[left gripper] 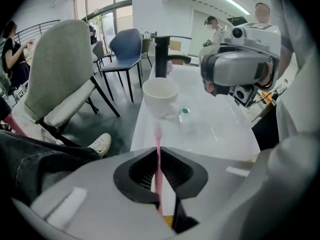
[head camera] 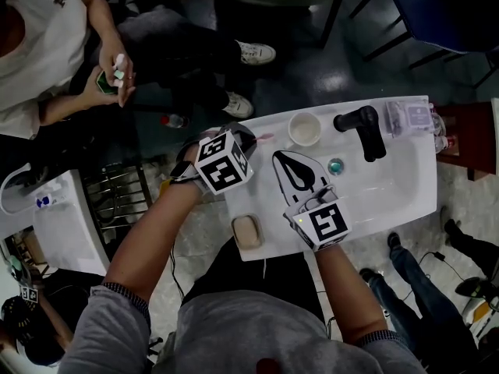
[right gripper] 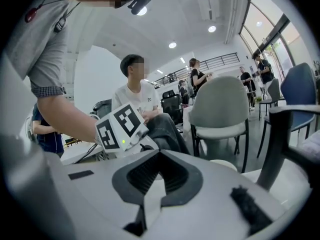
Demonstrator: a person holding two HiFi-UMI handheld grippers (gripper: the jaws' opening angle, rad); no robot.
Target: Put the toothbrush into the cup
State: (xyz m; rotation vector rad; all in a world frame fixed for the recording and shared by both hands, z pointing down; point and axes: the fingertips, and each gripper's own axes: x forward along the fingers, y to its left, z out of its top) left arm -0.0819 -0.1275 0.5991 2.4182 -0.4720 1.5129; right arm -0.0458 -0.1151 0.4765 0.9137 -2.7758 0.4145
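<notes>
At the far left of the head view a seated person [head camera: 47,45] in a white top holds a small object in both hands, pale shoes [head camera: 256,52] resting on the dark floor beside them. Next comes the left gripper [head camera: 248,135], its marker cube tilted up towards the camera, reaching over the left end of the white sink unit [head camera: 390,197]. In the left gripper view this left gripper [left gripper: 159,151] has its jaws pinched on the pink toothbrush [left gripper: 158,156], which runs straight up between the black pads. Its bristle head pokes out past the tips and points at the cup [left gripper: 160,98], but it is outside the cup. From the head view only a short pink stretch of the toothbrush [head camera: 265,138] shows beyond the jaws, over the rim of the unit. Near the front edge of the unit lies a bar of soap [head camera: 247,231]. Just right of it the right gripper [head camera: 284,162] hangs over the basin, and the right gripper view shows that right gripper [right gripper: 158,156] with its jaw tips pressed together and nothing between them. Further right the white cup [head camera: 304,128] stands upright on the back ledge, with the round drain [head camera: 335,166] just beside it in the basin. Next comes the black tap [head camera: 362,127], and some small packets [head camera: 413,117] lie at the right end
</notes>
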